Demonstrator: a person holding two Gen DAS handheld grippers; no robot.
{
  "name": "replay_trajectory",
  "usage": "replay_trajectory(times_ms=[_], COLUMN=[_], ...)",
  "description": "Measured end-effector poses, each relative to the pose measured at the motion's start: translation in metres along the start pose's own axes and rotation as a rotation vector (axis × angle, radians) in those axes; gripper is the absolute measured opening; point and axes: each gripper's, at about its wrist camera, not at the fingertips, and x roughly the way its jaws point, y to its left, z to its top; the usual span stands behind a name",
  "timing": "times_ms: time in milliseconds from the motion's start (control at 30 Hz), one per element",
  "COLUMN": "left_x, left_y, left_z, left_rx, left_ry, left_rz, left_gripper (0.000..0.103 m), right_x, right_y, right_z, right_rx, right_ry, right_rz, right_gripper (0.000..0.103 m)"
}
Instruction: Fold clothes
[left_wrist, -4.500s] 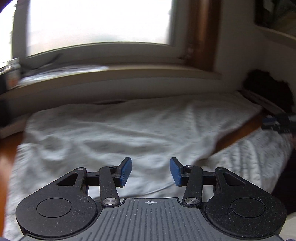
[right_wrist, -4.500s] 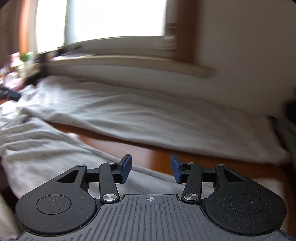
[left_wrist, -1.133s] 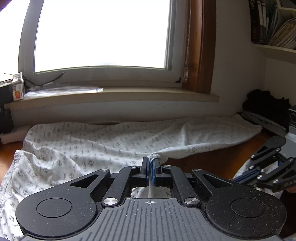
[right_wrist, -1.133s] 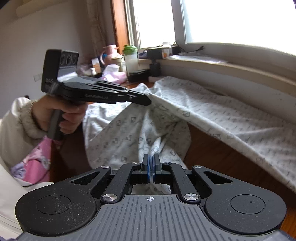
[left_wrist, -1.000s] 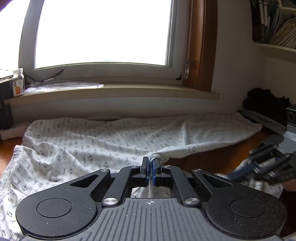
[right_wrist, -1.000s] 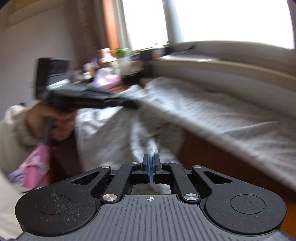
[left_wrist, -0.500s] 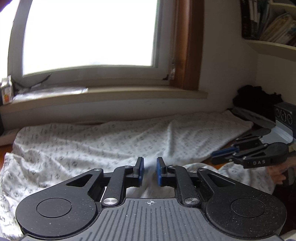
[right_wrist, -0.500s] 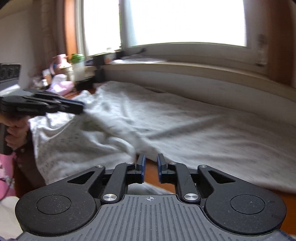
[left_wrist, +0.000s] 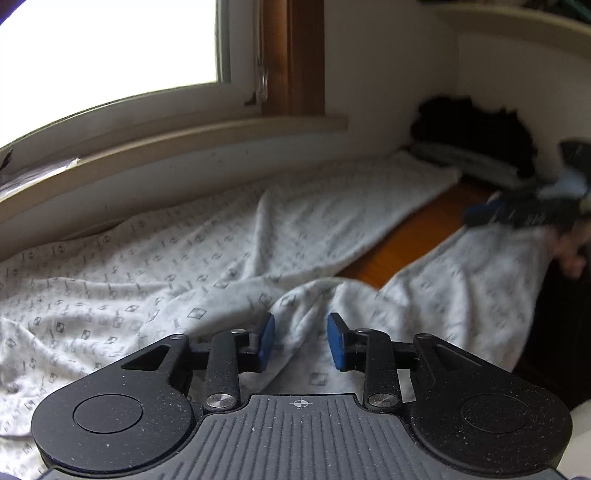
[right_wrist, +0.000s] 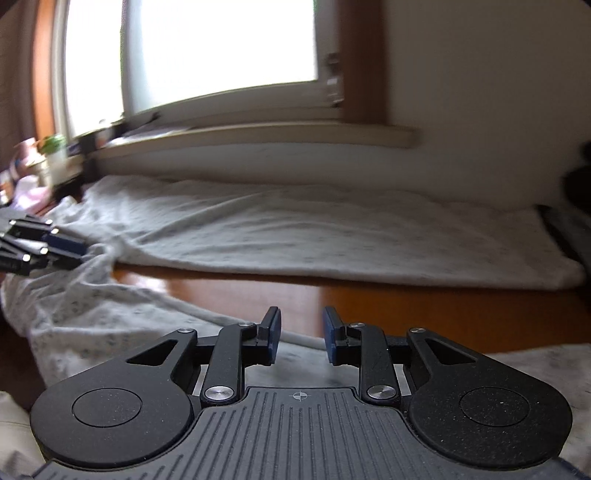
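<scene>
A pale garment with a small grey square print lies spread over the wooden table below the window. One long part runs along the wall and another lies nearer. My left gripper hovers over a rumpled fold; its jaws are opening and the blue pads press on nothing. My right gripper is also opening, with only the cloth's near edge below it and nothing gripped. Each gripper shows in the other's view: the right gripper blurred at the far right, the left gripper at the left edge.
A window sill runs behind the table. A dark heap on folded pale items fills the right corner. Bottles and small items crowd the far left end. A hand holds the right gripper.
Both grippers were shut on cloth a second ago; both have let go and opened. The cloth now lies on the table, and both views have swung to the right.
</scene>
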Motion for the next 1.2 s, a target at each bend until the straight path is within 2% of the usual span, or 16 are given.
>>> replay_trajectory(times_ms=[33, 100, 133, 167, 400, 467, 500, 633, 733, 867, 900, 933, 1000, 1067, 1200], left_x=[0.002, 0.001, 0.001, -0.001, -0.026, -0.025, -0.024, -0.022, -0.02, -0.021, -0.022, -0.023, -0.03, -0.039, -0.067], left_y=[0.001, 0.004, 0.004, 0.006, 0.024, 0.024, 0.023, 0.024, 0.027, 0.028, 0.028, 0.028, 0.029, 0.03, 0.036], left_z=[-0.001, -0.001, 0.001, 0.003, 0.023, 0.024, 0.023, 0.021, 0.019, 0.017, 0.016, 0.016, 0.016, 0.017, 0.023], left_rx=[0.009, 0.015, 0.021, 0.026, -0.003, 0.005, 0.008, -0.001, -0.013, -0.01, -0.006, -0.002, -0.003, -0.011, -0.054], left_ry=[0.007, 0.009, 0.007, -0.004, -0.063, -0.056, -0.053, -0.053, -0.052, -0.048, -0.05, -0.052, -0.064, -0.08, -0.141], left_rz=[0.002, 0.007, 0.008, 0.013, 0.007, 0.009, 0.011, 0.008, -0.001, -0.02, -0.027, -0.036, -0.063, -0.094, -0.163], left_gripper=[0.034, 0.023, 0.009, 0.004, 0.004, 0.004, 0.004, 0.004, 0.004, 0.004, 0.004, 0.004, 0.004, 0.003, 0.003], right_x=[-0.005, -0.014, -0.019, -0.025, -0.059, -0.062, -0.062, -0.055, -0.041, -0.029, -0.03, -0.03, -0.035, -0.051, -0.125], right_y=[-0.006, -0.02, -0.027, -0.035, -0.112, -0.133, -0.143, -0.164, -0.166, -0.156, -0.152, -0.149, -0.147, -0.147, -0.153], right_z=[-0.002, -0.007, -0.009, -0.011, -0.028, -0.031, -0.032, -0.033, -0.032, -0.034, -0.036, -0.037, -0.039, -0.041, -0.044], right_rx=[0.005, 0.019, 0.027, 0.038, 0.167, 0.203, 0.221, 0.284, 0.303, 0.288, 0.268, 0.254, 0.264, 0.253, 0.301], right_ry=[-0.007, -0.023, -0.031, -0.039, -0.08, -0.075, -0.07, -0.053, -0.024, -0.006, -0.009, -0.011, -0.015, -0.05, -0.198], right_rz=[-0.024, -0.074, -0.1, -0.127, -0.377, -0.415, -0.423, -0.38, -0.333, -0.312, -0.31, -0.305, -0.28, -0.314, -0.345], right_gripper=[0.026, 0.026, 0.026, 0.026, 0.028, 0.036, 0.039, 0.041, 0.044, 0.045, 0.038, 0.024, 0.013, 0.011, 0.01])
